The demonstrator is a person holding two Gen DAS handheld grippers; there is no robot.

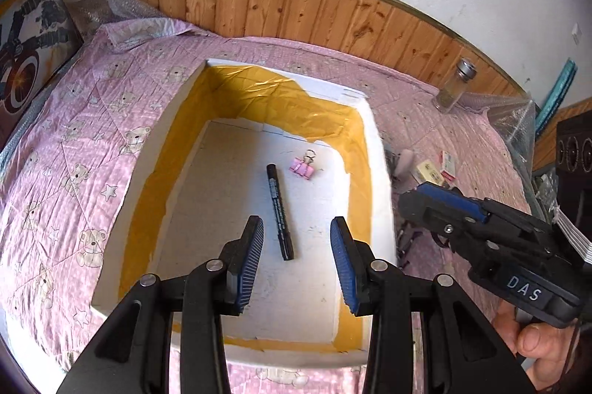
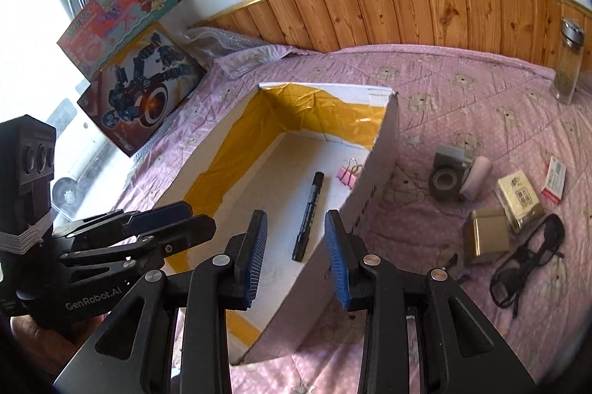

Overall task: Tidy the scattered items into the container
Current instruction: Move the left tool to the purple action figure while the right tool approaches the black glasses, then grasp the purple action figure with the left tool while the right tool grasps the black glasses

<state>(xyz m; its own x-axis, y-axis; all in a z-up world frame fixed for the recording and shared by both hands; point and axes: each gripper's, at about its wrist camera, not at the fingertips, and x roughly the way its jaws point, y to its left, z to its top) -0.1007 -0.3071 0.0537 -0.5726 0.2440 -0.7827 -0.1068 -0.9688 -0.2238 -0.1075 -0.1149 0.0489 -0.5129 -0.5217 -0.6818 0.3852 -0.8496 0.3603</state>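
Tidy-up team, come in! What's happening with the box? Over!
Both tongs, left and right, open, empty. Marker and pink clip in box. Glasses, tape outside. Nothing blocking.

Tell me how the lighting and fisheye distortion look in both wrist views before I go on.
Left wrist view: sunlight glares off the yellow tape lining of the white foam box, its left inner wall in shadow; the wood wall panelling bows into an arc. Right wrist view: the window at left is blown out white; the black eyeglasses near the edge look stretched, slightly soft.
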